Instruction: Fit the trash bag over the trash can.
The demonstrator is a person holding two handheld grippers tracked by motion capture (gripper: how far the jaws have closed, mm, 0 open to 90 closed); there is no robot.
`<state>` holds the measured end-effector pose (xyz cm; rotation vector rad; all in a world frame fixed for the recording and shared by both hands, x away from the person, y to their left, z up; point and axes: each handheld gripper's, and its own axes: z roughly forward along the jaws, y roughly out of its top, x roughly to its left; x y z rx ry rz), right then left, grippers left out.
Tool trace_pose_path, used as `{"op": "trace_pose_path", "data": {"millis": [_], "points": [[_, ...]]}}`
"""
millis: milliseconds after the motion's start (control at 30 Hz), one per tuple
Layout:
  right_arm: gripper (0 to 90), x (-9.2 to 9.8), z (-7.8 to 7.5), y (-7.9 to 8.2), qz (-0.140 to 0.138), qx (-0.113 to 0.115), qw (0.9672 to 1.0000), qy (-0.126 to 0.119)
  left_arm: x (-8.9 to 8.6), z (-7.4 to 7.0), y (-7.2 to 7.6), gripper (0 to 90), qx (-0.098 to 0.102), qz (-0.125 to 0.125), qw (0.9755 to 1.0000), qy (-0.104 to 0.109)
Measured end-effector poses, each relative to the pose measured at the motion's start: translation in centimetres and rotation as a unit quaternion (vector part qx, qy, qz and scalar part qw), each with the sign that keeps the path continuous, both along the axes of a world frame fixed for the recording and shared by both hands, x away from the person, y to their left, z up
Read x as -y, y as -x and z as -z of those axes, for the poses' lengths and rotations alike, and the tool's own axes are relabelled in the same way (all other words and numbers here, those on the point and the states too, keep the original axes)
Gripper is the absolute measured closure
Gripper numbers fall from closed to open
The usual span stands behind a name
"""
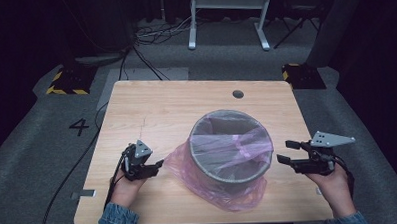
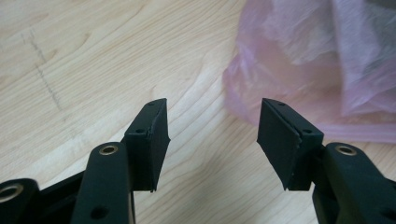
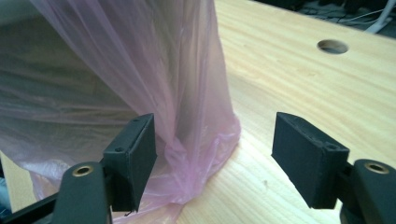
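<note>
A grey bin (image 1: 231, 146) stands upright near the middle of the desk (image 1: 151, 108), with a thin pink bag (image 1: 219, 191) draped over its rim, down its outside and bunched on the desk around its base. The left gripper (image 1: 158, 165) sits low just left of the bag, its jaws apart with only bare wood between them. The right gripper (image 1: 286, 152) hovers just right of the bin, jaws spread and holding nothing, the bag's folds (image 3: 187, 154) close beside one jaw.
</note>
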<state>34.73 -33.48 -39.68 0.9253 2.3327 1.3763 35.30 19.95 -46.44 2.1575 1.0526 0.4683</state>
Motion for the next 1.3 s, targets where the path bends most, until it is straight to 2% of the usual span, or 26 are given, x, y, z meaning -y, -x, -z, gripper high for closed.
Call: {"op": "trace_pose_path", "data": {"millis": [100, 167, 200, 233, 267, 300, 333, 367, 433, 500, 533, 600, 667, 733, 800, 867, 933, 1000, 1033, 1100, 1133, 1200, 1233, 1267, 1300], "points": [[32.3, 0.2, -0.5, 0.1, 0.005, -0.007, 0.9999, -0.012, -0.6, 0.3, -0.1, 42.5, -0.003, -0.010, 0.9999, -0.012], [35.8, 0.1, -0.9, 0.1, -0.002, -0.002, 1.0000, -0.009, -1.0, 0.8, -0.1, 42.4, 0.008, -0.026, 0.9991, -0.034], [35.2, 0.0, -1.1, 0.1, -0.006, -0.002, 1.0000, -0.007, -1.3, 1.0, -0.2, 42.2, 0.003, -0.030, 0.9985, -0.046], [33.0, -0.1, -1.4, 0.2, -0.003, 0.003, 1.0000, -0.004, -1.6, 1.3, -0.4, 42.2, -0.005, -0.034, 0.9983, -0.047], [31.3, -0.2, -1.7, 0.2, 0.001, 0.010, 0.9999, 0.000, -1.9, 1.4, -0.4, 41.7, -0.007, -0.037, 0.9983, -0.045], [29.0, -0.1, -1.8, 0.1, 0.011, 0.000, 0.9999, -0.001, -2.2, 1.6, -0.5, 41.6, -0.009, -0.039, 0.9982, -0.044], [26.8, 0.0, -2.0, 0.0, 0.026, -0.026, 0.9993, -0.009, -2.4, 1.7, -0.5, 41.6, -0.012, -0.040, 0.9982, -0.042], [25.0, 0.1, -2.2, -0.2, 0.033, -0.033, 0.9988, -0.015, -2.6, 1.8, -0.6, 41.6, -0.016, -0.041, 0.9983, -0.039], [24.4, 0.2, -2.8, -0.3, 0.027, -0.013, 0.9993, -0.021, -2.9, 2.0, -0.7, 40.6, -0.020, -0.045, 0.9980, -0.039], [19.5, 0.2, -3.3, -0.5, 0.026, -0.013, 0.9995, -0.008, -3.1, 2.4, -0.8, 39.3, -0.026, -0.044, 0.9979, -0.039], [17.1, 0.1, -3.6, -0.6, 0.034, -0.008, 0.9994, 0.004, -3.3, 2.6, -0.7, 39.3, -0.028, -0.043, 0.9981, -0.035], [12.0, 0.0, -4.0, -1.0, 0.038, -0.019, 0.9990, 0.013, -3.7, 2.7, -0.8, 38.5, -0.030, -0.042, 0.9984, -0.025], [12.0, -0.1, -4.5, -1.3, 0.039, -0.022, 0.9988, 0.017, -4.0, 2.9, -0.8, 37.5, -0.034, -0.046, 0.9983, -0.015], [12.0, -0.4, -5.2, -1.4, 0.027, -0.025, 0.9992, 0.017, -4.3, 3.0, -0.8, 37.3, -0.031, -0.044, 0.9985, -0.005], [12.0, -0.7, -6.0, -1.5, 0.012, -0.026, 0.9996, 0.003, -4.4, 3.2, -0.7, 36.7, -0.026, -0.041, 0.9988, 0.000], [10.9, -1.1, -6.7, -1.5, -0.007, -0.016, 0.9998, 0.008, -4.5, 3.3, -0.6, 36.4, -0.022, -0.040, 0.9990, 0.003], [6.7, -1.5, -7.5, -1.5, -0.025, -0.007, 0.9996, 0.014, -4.7, 3.6, -0.5, 34.6, -0.009, -0.034, 0.9993, 0.014], [10.5, -2.1, -8.3, -1.5, -0.009, 0.014, 0.9995, 0.026, -5.0, 3.9, -0.3, 33.2, 0.004, -0.027, 0.9993, 0.025], [14.7, -2.4, -8.7, -1.6, -0.006, 0.019, 0.9996, 0.021, -5.0, 4.0, -0.2, 32.5, 0.003, -0.026, 0.9994, 0.024], [15.5, -2.9, -9.4, -1.8, -0.004, 0.027, 0.9996, 0.009, -5.0, 3.9, -0.2, 32.4, 0.004, -0.025, 0.9994, 0.022], [15.5, -3.2, -9.7, -1.9, 0.000, 0.032, 0.9994, 0.012, -5.0, 4.0, -0.2, 32.4, 0.004, -0.025, 0.9994, 0.022], [23.7, -3.8, -10.1, -2.3, -0.004, 0.042, 0.9989, 0.021, -5.0, 4.0, -0.2, 32.4, 0.004, -0.026, 0.9994, 0.022], [29.0, -4.1, -10.2, -2.4, -0.007, 0.039, 0.9989, 0.024, -5.0, 4.0, -0.2, 32.4, 0.004, -0.026, 0.9994, 0.022], [34.7, -4.3, -10.3, -2.6, -0.011, 0.023, 0.9995, 0.020, -5.0, 4.0, -0.1, 32.4, 0.005, -0.028, 0.9994, 0.022], [30.5, -4.5, -10.3, -2.8, -0.009, 0.002, 0.9999, 0.011, -5.0, 4.0, -0.1, 32.4, 0.004, -0.030, 0.9993, 0.022]]}}
